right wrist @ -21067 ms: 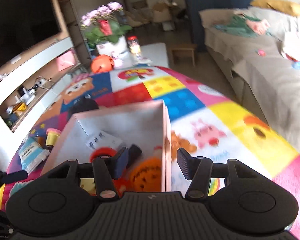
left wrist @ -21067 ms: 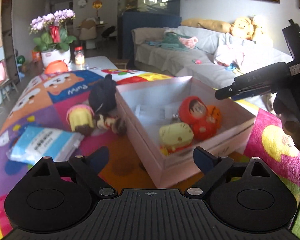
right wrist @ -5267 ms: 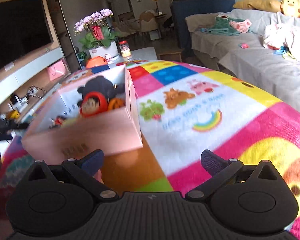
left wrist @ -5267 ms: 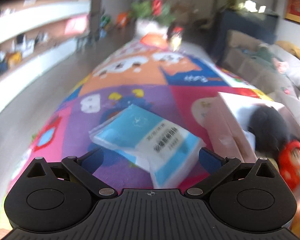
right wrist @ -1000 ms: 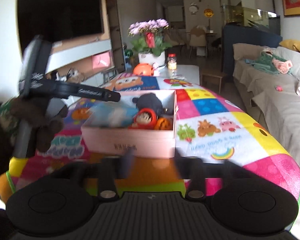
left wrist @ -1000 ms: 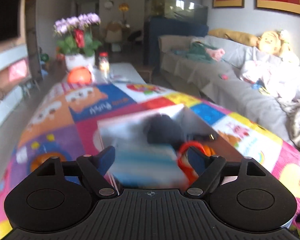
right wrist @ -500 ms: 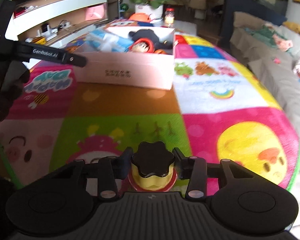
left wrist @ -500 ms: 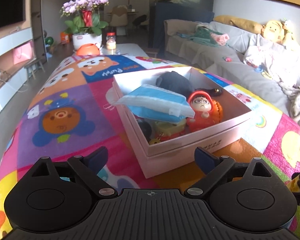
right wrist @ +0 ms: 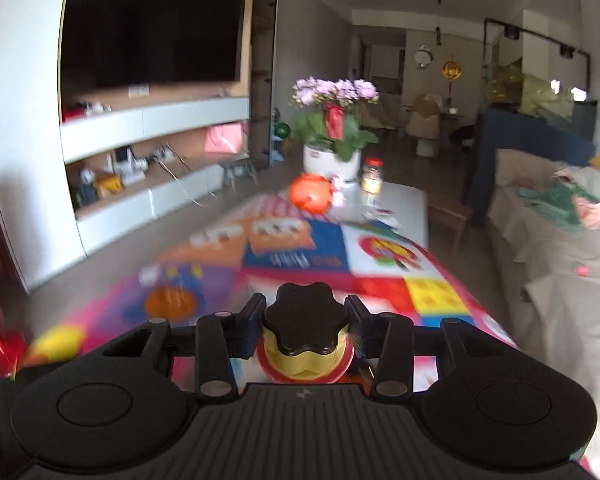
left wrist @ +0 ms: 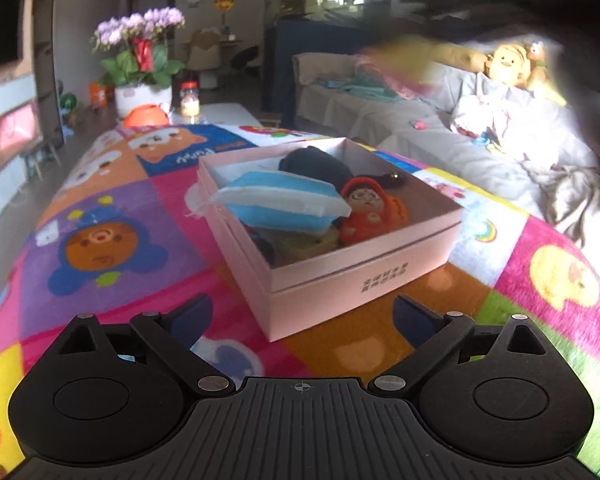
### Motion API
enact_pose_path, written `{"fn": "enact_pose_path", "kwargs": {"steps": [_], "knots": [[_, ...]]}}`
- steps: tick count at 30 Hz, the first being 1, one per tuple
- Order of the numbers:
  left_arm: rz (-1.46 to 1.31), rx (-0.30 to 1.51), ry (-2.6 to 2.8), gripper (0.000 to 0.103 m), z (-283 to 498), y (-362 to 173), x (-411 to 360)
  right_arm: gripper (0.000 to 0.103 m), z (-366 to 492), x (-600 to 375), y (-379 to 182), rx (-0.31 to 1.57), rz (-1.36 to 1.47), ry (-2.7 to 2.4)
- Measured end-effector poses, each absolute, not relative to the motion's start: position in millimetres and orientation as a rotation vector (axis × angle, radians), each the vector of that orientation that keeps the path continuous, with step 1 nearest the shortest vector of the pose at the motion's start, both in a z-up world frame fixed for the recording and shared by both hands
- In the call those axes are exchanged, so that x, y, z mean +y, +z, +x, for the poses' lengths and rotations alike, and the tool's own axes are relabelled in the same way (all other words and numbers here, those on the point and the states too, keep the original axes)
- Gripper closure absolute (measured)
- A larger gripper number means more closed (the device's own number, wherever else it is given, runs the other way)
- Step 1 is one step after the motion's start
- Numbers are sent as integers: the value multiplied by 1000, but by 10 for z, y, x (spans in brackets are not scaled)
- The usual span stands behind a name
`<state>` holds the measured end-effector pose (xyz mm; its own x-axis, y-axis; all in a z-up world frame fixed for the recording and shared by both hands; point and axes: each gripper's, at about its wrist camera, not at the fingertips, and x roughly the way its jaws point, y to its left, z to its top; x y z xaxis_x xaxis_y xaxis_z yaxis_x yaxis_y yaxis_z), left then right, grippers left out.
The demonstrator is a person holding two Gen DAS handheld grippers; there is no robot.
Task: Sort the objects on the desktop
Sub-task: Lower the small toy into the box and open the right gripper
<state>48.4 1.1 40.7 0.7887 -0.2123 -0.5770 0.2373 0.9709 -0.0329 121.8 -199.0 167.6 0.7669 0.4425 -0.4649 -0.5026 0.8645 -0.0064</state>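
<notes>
Right gripper (right wrist: 306,338), clamped on toy (right wrist: 305,340), now lifted from desk toward box (left wrist: 364,264); left gripper (left wrist: 300,316) wide open, empty.

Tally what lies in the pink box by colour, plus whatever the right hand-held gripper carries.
Blue and white: 1, tissue pack
Orange-red: 1, doll
Black: 1, plush toy
Yellow, half hidden: 1, toy
Right hand-held gripper: 1, black-lidded jar
Total: 5

The left gripper (left wrist: 300,312) hovers with fingers spread wide and empty; the right gripper (right wrist: 306,332) is clamped on a small toy (right wrist: 305,340).
</notes>
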Motion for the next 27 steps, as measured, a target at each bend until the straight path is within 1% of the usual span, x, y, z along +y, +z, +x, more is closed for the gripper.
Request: {"fn": "enact_pose_path", "kwargs": {"steps": [2, 5, 8, 11, 14, 18, 20, 22, 25, 27], "knots": [[65, 604, -221, 3, 437, 377, 39, 46, 1547, -1812, 1658, 476, -108, 519], [64, 615, -213, 3, 487, 325, 85, 47, 1861, -1516, 1460, 532, -135, 517], [67, 617, -215, 3, 593, 291, 92, 55, 1985, -1282, 1191, 631, -169, 553], [85, 608, -202, 3, 700, 271, 88, 55, 1891, -1188, 919, 685, -276, 572], [91, 604, -177, 3, 792, 235, 110, 54, 1652, -1222, 815, 643, -379, 588], [77, 621, -176, 1, 853, 180, 141, 37, 1453, -1258, 753, 563, -512, 515], [81, 627, -172, 1, 855, 156, 141, 34, 1377, -1255, 686, 502, -570, 505], [81, 631, -166, 1, 846, 150, 162, 36, 1424, -1264, 743, 531, -530, 521], [75, 632, -143, 1, 851, 165, 227, 45, 1560, -1460, 1003, 622, -307, 597], [68, 623, -101, 1, 897, 181, 293, 56, 1584, -1577, 1105, 683, -203, 638]]}}
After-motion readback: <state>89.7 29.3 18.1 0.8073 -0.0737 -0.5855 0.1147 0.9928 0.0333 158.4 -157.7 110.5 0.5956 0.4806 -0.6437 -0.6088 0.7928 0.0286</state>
